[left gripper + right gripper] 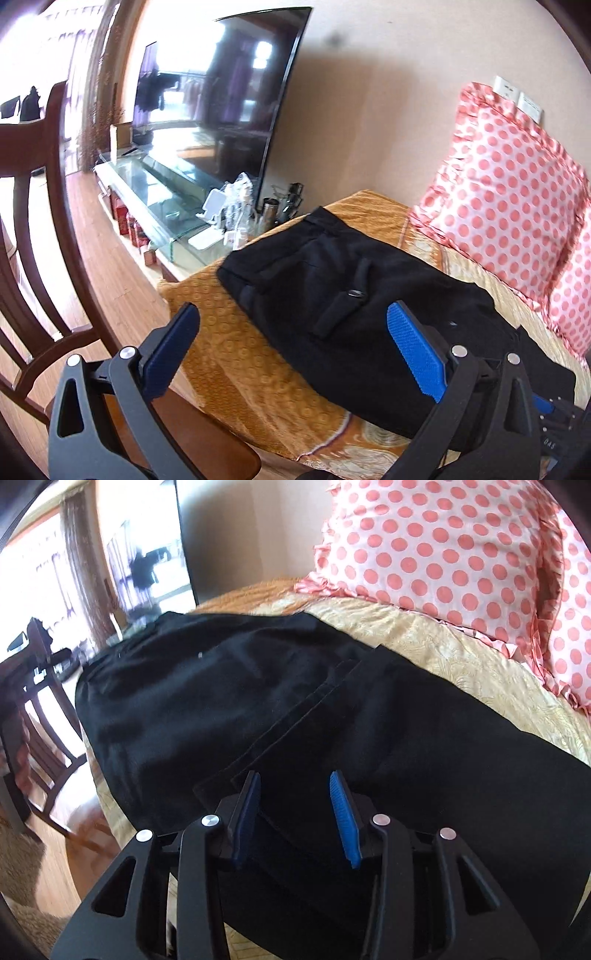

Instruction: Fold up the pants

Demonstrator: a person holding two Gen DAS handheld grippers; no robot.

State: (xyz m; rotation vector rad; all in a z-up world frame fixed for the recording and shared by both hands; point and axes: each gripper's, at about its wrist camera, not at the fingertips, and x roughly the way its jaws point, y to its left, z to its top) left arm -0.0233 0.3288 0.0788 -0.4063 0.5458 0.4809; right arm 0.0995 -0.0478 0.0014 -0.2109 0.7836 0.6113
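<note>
Lying across a gold-patterned blanket [236, 354] on what looks like a bed or sofa, black pants [343, 295] are seen partly folded into a thick bundle. The left gripper [291, 336] is held above their near edge, fingers spread wide and gripping nothing. The right gripper [295, 801] is poised low over the dark cloth, fingers parted, nothing pinched. A pink polka-dot pillow [443, 550] is propped behind. No containers are visible.
</note>
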